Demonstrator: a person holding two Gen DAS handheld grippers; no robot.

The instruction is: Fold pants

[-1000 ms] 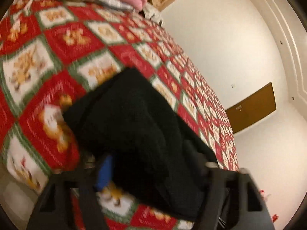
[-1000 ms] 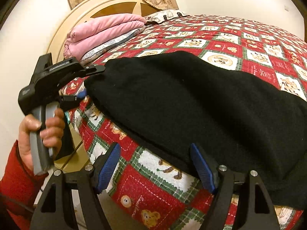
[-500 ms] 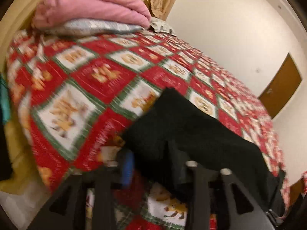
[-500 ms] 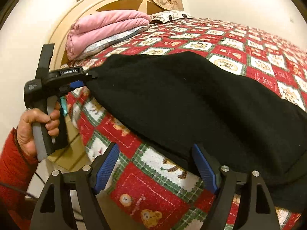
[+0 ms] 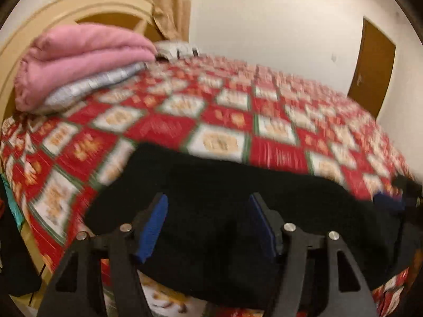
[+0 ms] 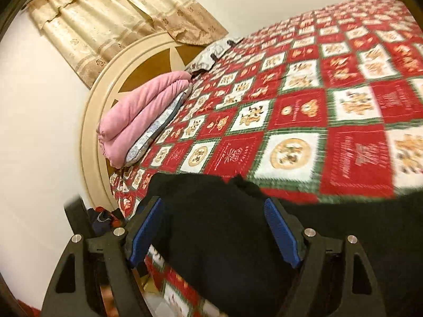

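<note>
Black pants (image 5: 238, 198) lie flat along the near edge of a bed with a red, white and green patchwork quilt (image 5: 224, 116). My left gripper (image 5: 207, 224) is open, its blue pads wide apart over the pants' near edge, holding nothing. In the right wrist view the pants (image 6: 224, 227) fill the lower frame. My right gripper (image 6: 214, 232) is open, its blue pads on either side of the cloth's end near the bed corner. The right gripper's blue tip (image 5: 388, 200) shows at the far right of the left wrist view.
A folded pink blanket (image 5: 79, 55) on a grey patterned pillow (image 5: 90, 89) sits by the round cream headboard (image 6: 90, 121). Beige curtains (image 6: 105, 18) hang behind. A brown door (image 5: 372, 63) is in the far wall. The floor drops off below the bed edge.
My left gripper let go of the pants' corner, opened and swung to face across the bed. My right gripper moved left and closer over the pants' end. The pants now lie flat.
</note>
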